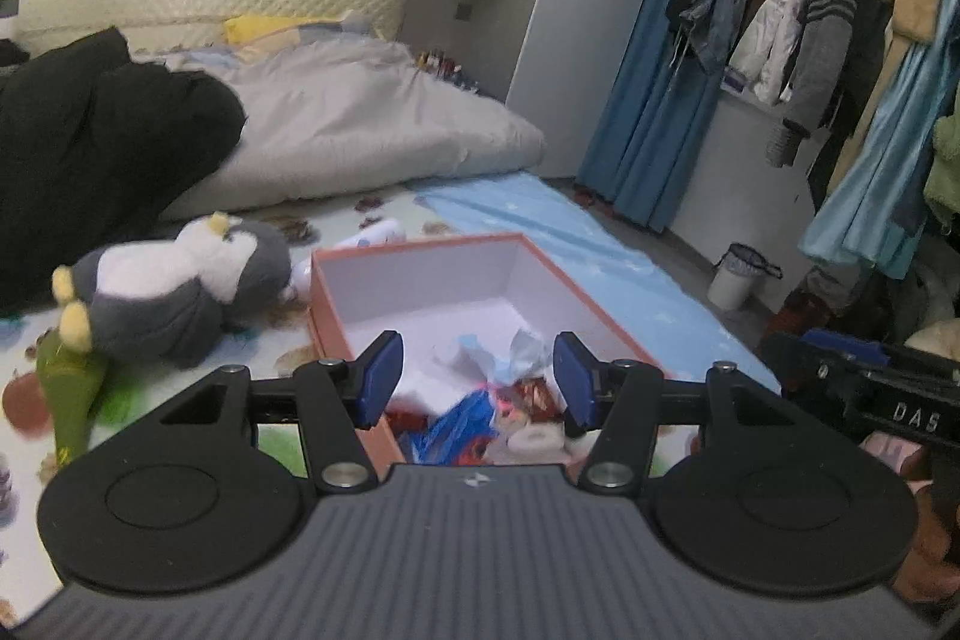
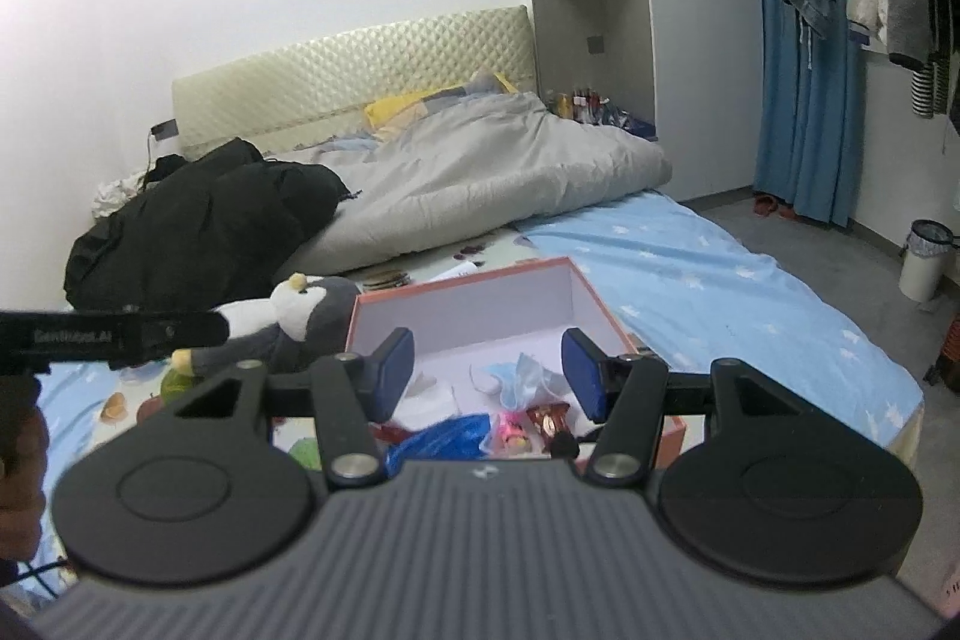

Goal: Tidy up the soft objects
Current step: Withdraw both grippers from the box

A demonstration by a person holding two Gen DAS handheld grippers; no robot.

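An orange box point(image 1: 333, 328) with a white inside lies open on the bed, also in the right wrist view point(image 2: 354, 322). It holds a blue plastic bag point(image 1: 462, 424), a face mask point(image 2: 528, 376) and small wrappers. A grey and white penguin plush point(image 1: 180, 280) lies left of the box, also in the right wrist view point(image 2: 300, 316). My left gripper point(image 1: 477, 379) is open and empty above the box's near end. My right gripper point(image 2: 489, 373) is open and empty above the same box. A green plush piece point(image 1: 66, 394) lies under the penguin's feet.
A grey duvet point(image 1: 360, 124) and a black coat point(image 1: 90, 148) lie further up the bed. A blue sheet point(image 2: 720, 292) covers the right side. Clothes hang on a rack point(image 1: 840, 10) at right, with a white bin point(image 1: 735, 277) on the floor.
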